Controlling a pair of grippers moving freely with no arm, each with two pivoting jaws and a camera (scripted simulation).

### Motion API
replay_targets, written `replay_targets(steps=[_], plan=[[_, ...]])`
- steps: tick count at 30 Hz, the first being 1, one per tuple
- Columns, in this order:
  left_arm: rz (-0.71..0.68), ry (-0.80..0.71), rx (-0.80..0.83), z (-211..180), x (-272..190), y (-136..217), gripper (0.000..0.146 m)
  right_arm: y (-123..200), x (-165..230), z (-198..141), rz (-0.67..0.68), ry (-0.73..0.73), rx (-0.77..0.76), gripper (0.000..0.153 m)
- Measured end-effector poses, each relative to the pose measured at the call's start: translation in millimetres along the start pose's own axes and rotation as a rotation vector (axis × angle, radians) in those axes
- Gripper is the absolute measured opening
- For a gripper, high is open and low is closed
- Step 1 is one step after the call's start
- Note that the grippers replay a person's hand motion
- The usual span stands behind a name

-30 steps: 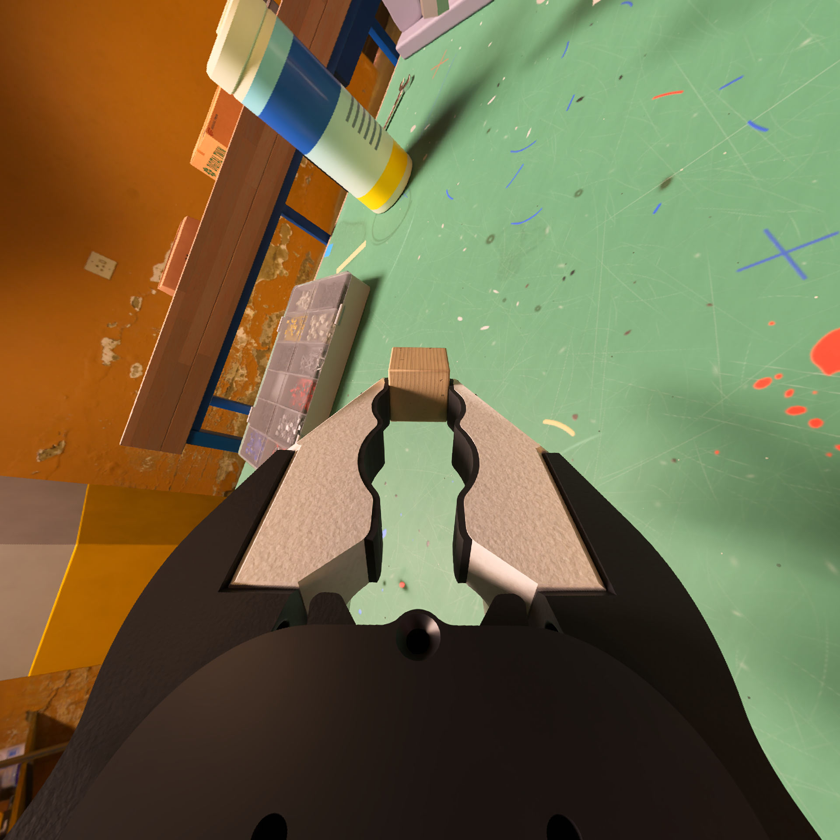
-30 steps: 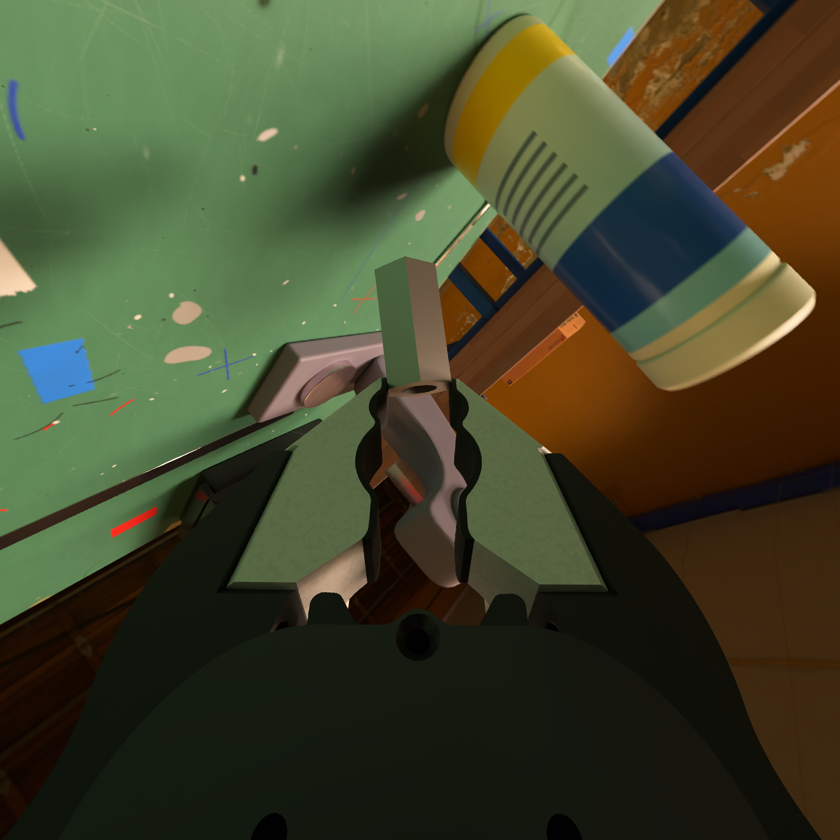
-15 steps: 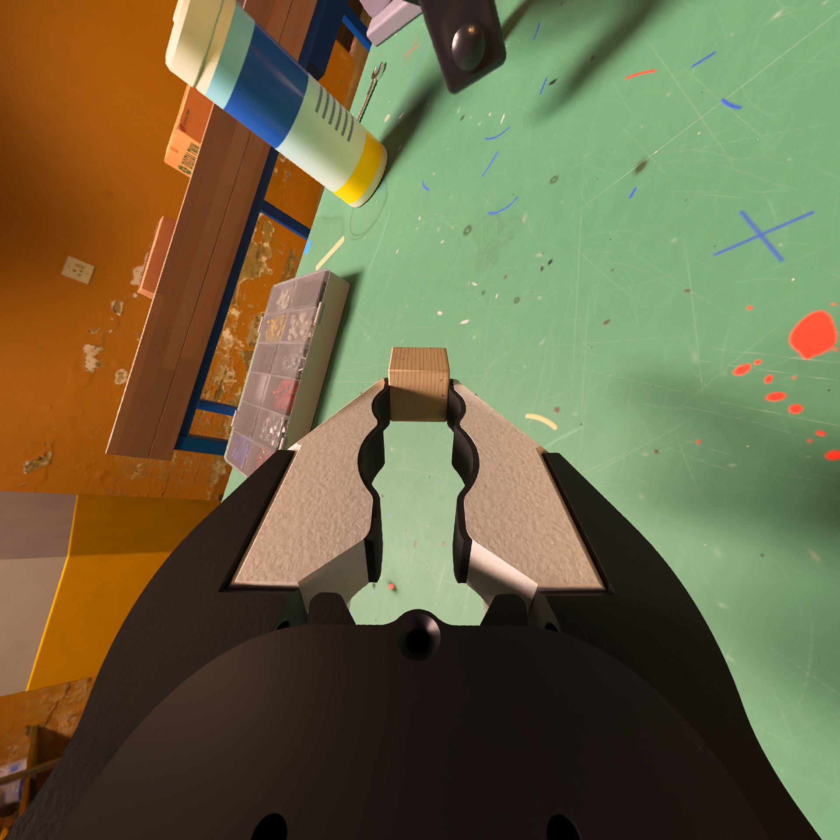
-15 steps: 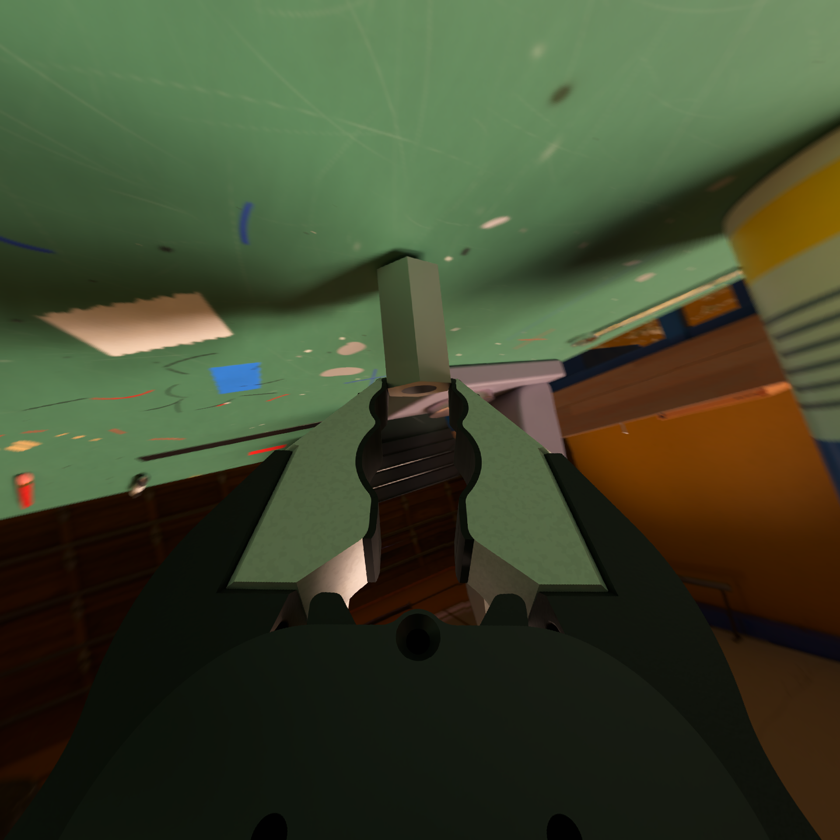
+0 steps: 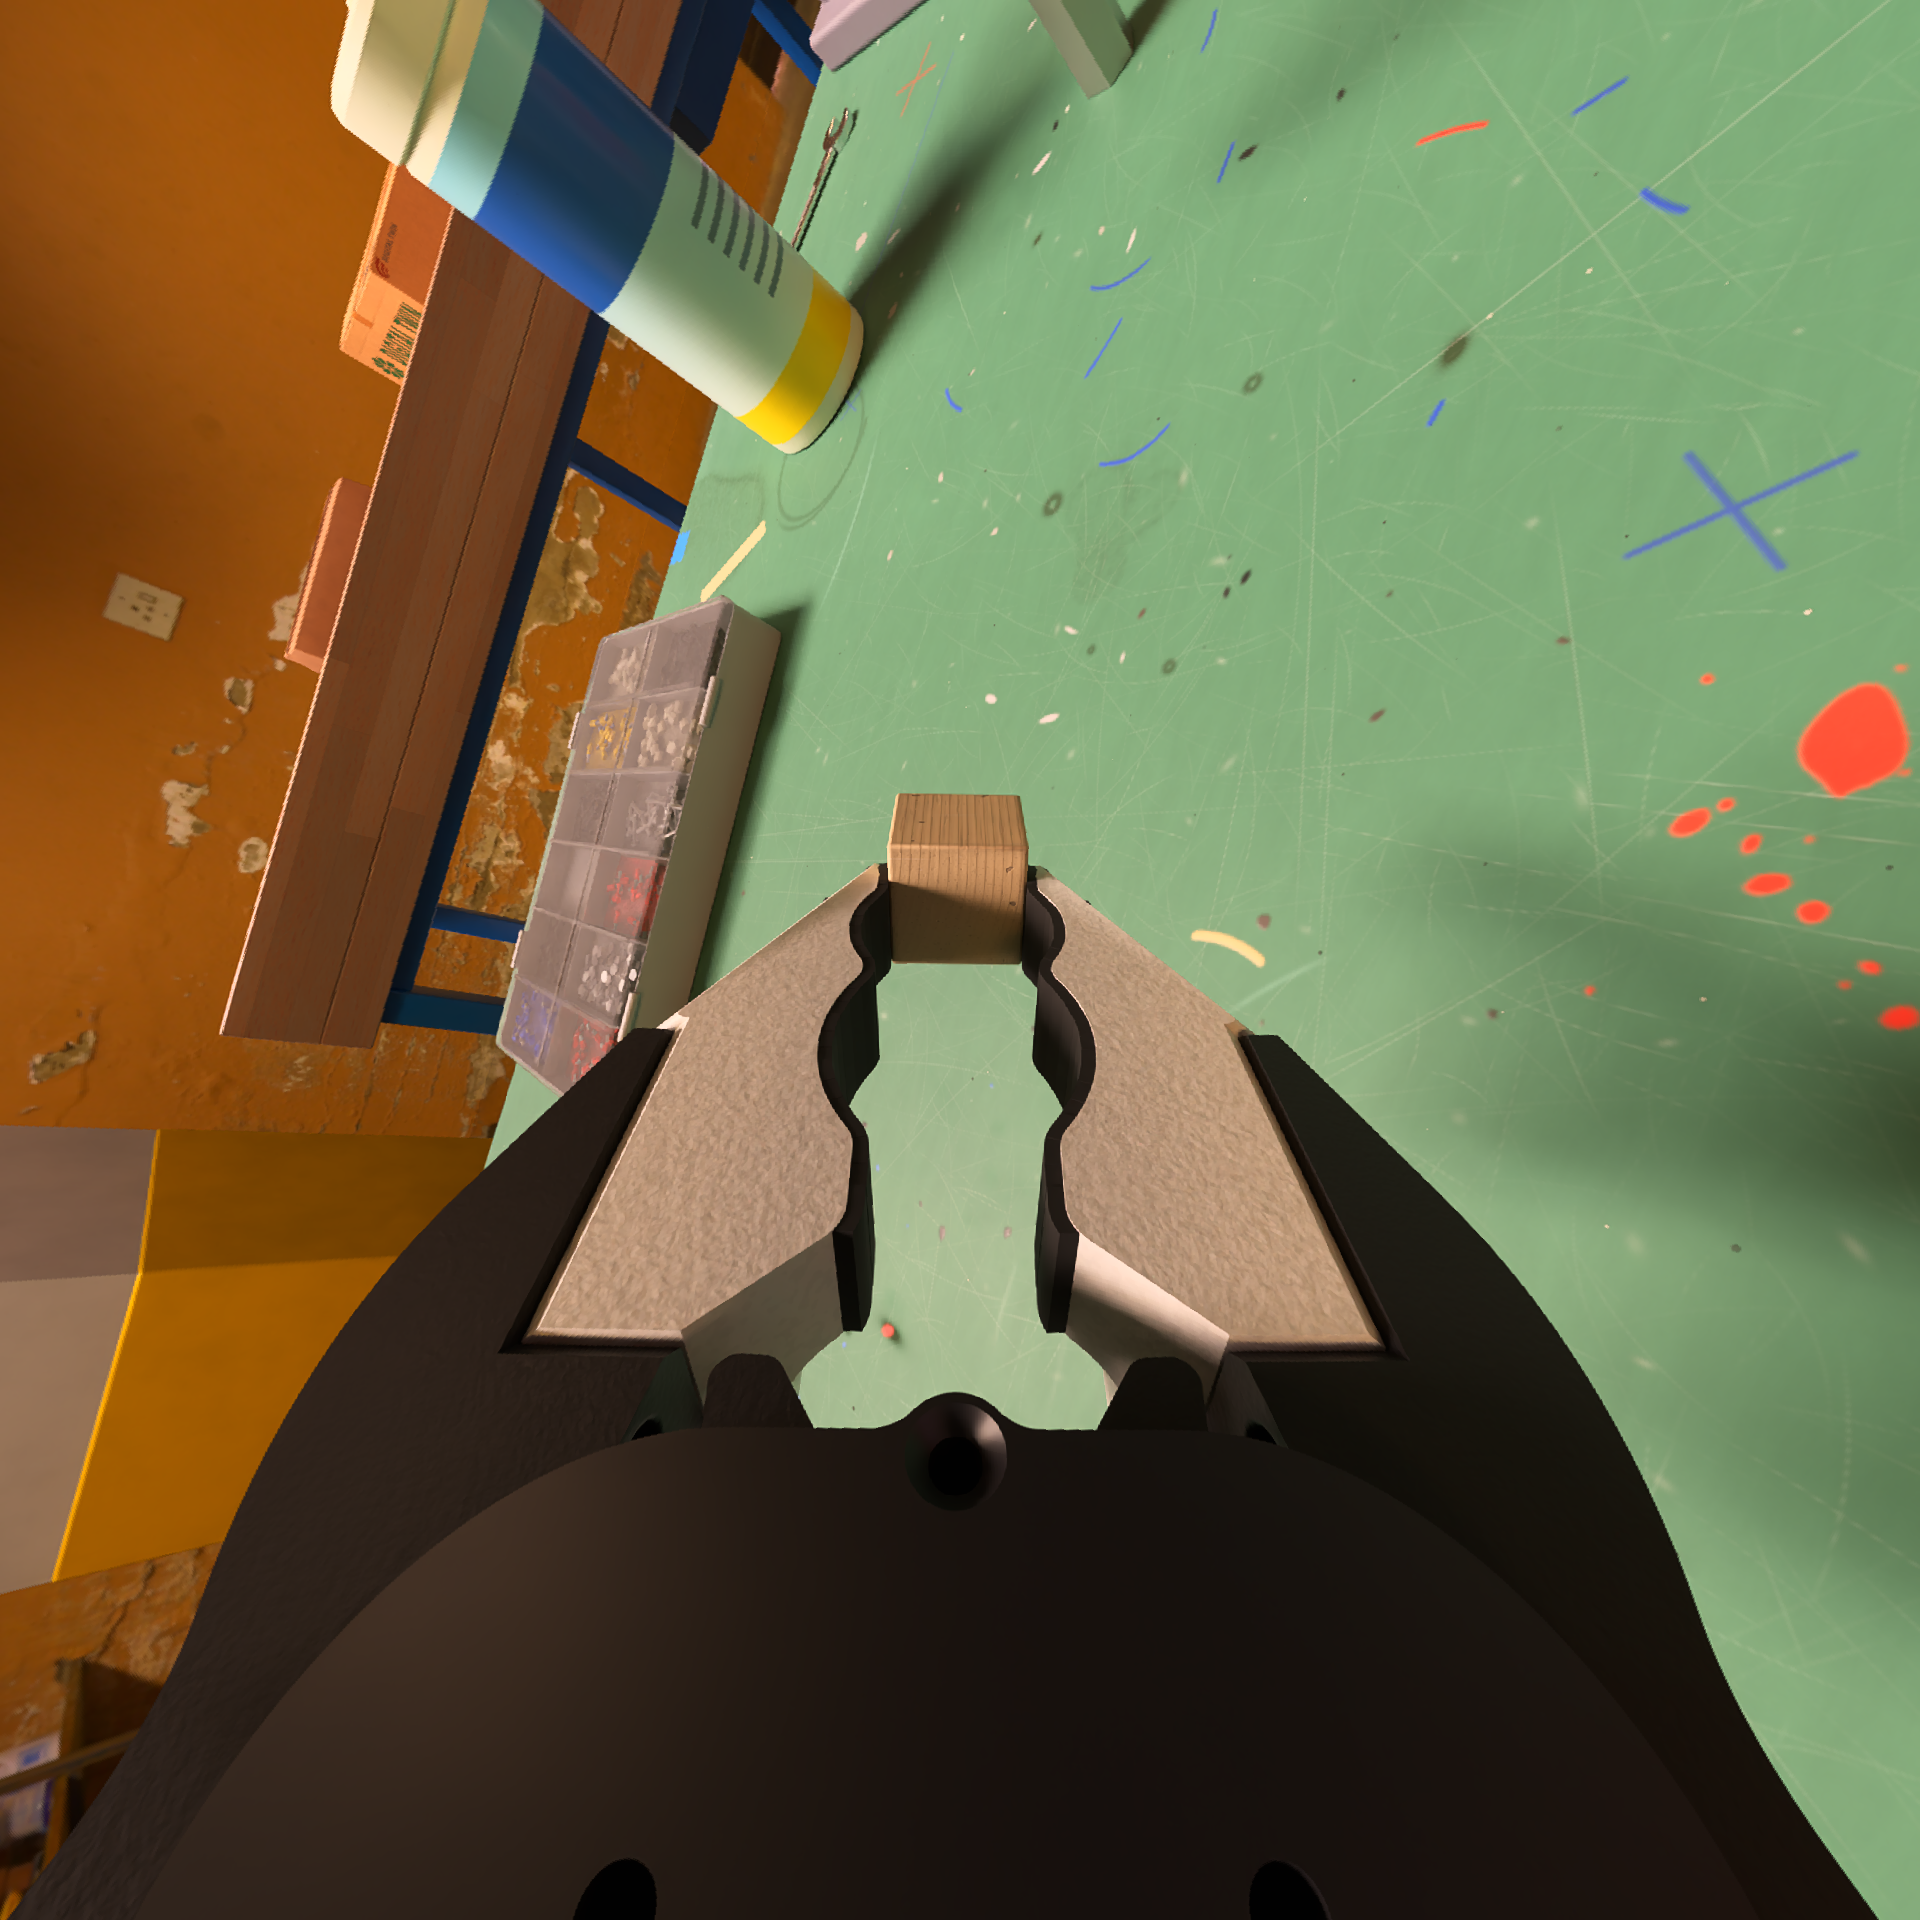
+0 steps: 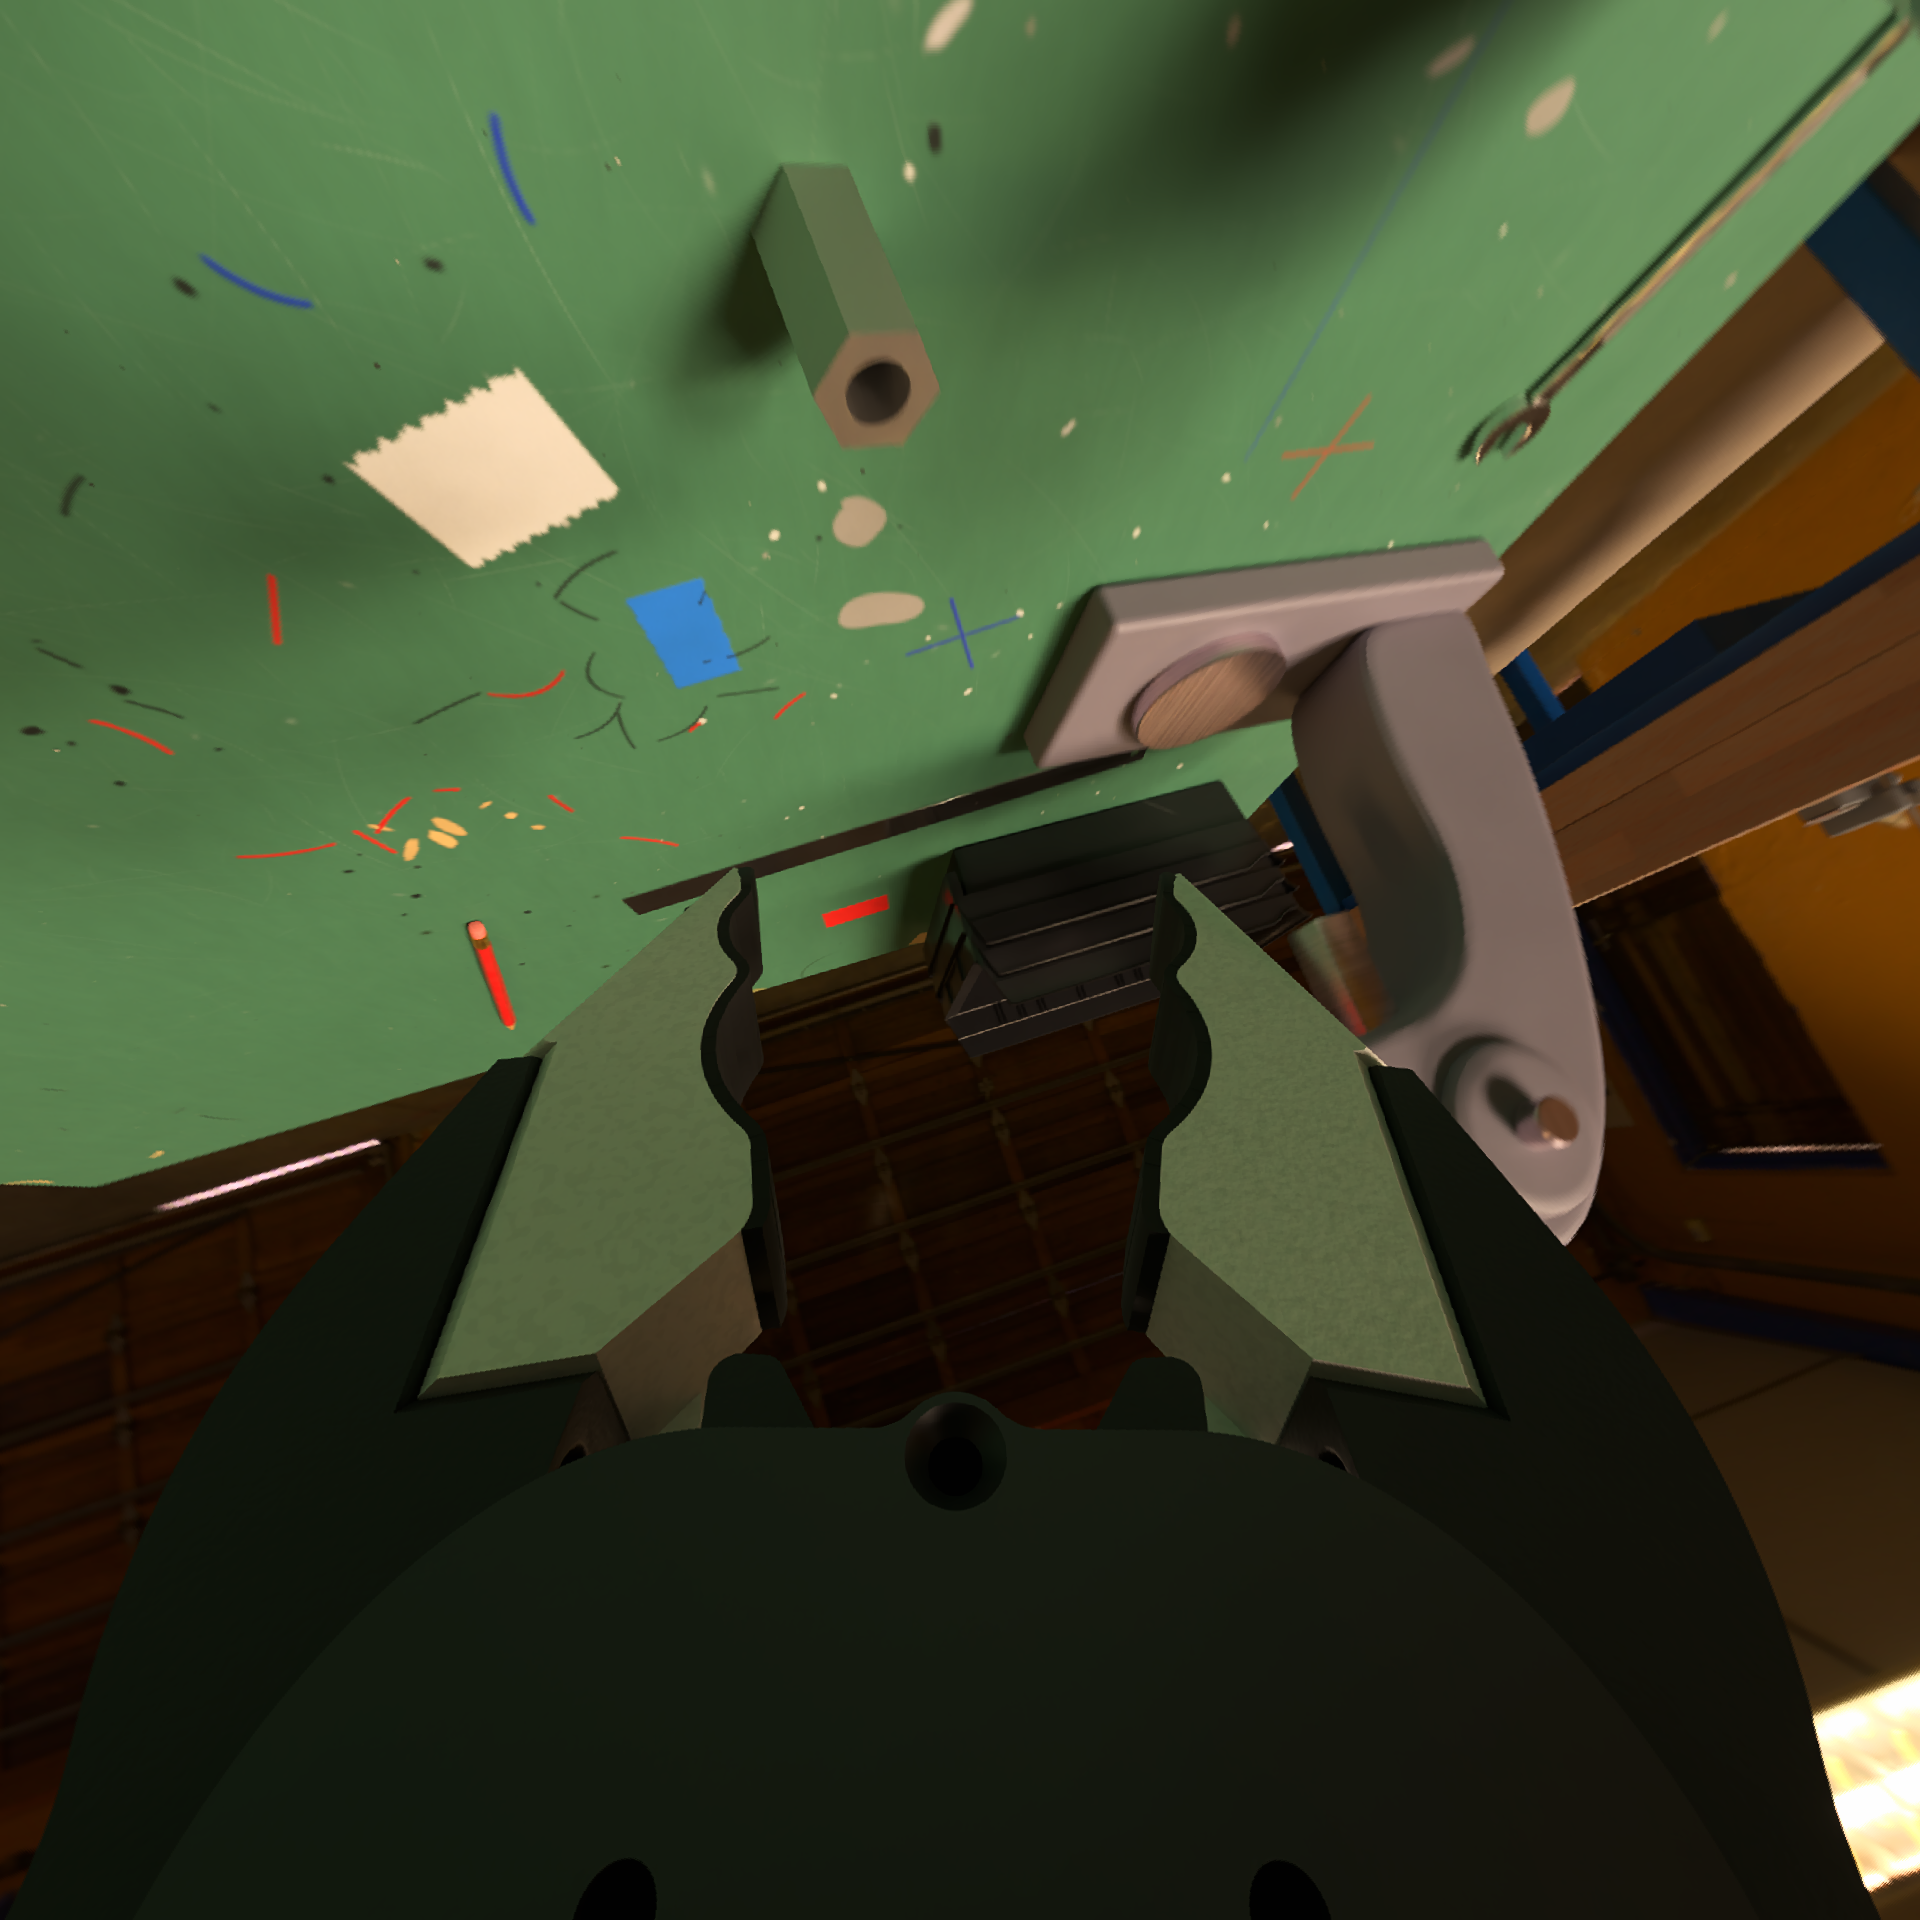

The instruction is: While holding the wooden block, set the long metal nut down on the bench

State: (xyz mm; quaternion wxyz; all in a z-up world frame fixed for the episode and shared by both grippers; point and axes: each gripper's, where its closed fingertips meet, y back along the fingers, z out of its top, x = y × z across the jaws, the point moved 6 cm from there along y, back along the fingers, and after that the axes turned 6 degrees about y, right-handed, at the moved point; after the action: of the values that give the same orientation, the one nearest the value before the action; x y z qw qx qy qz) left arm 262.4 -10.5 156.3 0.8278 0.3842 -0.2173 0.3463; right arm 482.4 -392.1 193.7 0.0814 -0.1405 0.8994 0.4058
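Note:
My left gripper (image 5: 958, 883) is shut on a small wooden block (image 5: 957, 878), held between the fingertips above the green bench (image 5: 1351, 727). My right gripper (image 6: 956, 894) is open and empty. The long hexagonal metal nut (image 6: 842, 301) is apart from it, farther along the green bench (image 6: 312, 416), with its bored end facing the right wrist camera. A pale end of the nut (image 5: 1086, 42) also shows at the top edge of the left wrist view.
A large cylindrical canister (image 5: 592, 208) stands on the bench near its edge, beside a clear parts organiser (image 5: 634, 831) and a thin wrench (image 5: 826, 171). A grey clamp (image 6: 1382, 790) grips the bench edge near my right gripper, with a dark box (image 6: 1091, 914), wrench (image 6: 1621, 312) and red pencil (image 6: 490, 971).
My right gripper opened and let go of the long nut, then drew back from it. My left gripper kept its hold on the wooden block and shifted only slightly.

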Motion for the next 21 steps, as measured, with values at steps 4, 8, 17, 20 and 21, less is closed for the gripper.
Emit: replay_targets(steps=[4, 8, 17, 20, 21], plan=[[0.002, -0.008, 0.002, -0.5, 0.6, 2.2, 0.024, 13.3, 6.4, -28.5, 0.020, -0.171, -0.039, 0.073], [0.006, 0.002, 0.001, -2.3, 4.1, 4.7, 0.024, 14.4, 32.1, -72.3, 0.112, -0.486, -0.244, 0.072], [-0.001, -0.005, -0.002, 1.9, 1.3, 2.7, 0.024, -95.4, 83.3, -97.8, 0.245, -0.868, -0.536, 0.046], [0.003, -0.015, -0.001, 4.6, -0.7, 3.1, 0.024, -97.3, 74.4, -99.2, 0.167, -0.900, -0.593, 0.017], [0.003, -0.015, -0.001, 4.9, -1.2, 2.8, 0.024, -93.0, 70.3, -100.6, 0.141, -0.908, -0.613, 0.008]])
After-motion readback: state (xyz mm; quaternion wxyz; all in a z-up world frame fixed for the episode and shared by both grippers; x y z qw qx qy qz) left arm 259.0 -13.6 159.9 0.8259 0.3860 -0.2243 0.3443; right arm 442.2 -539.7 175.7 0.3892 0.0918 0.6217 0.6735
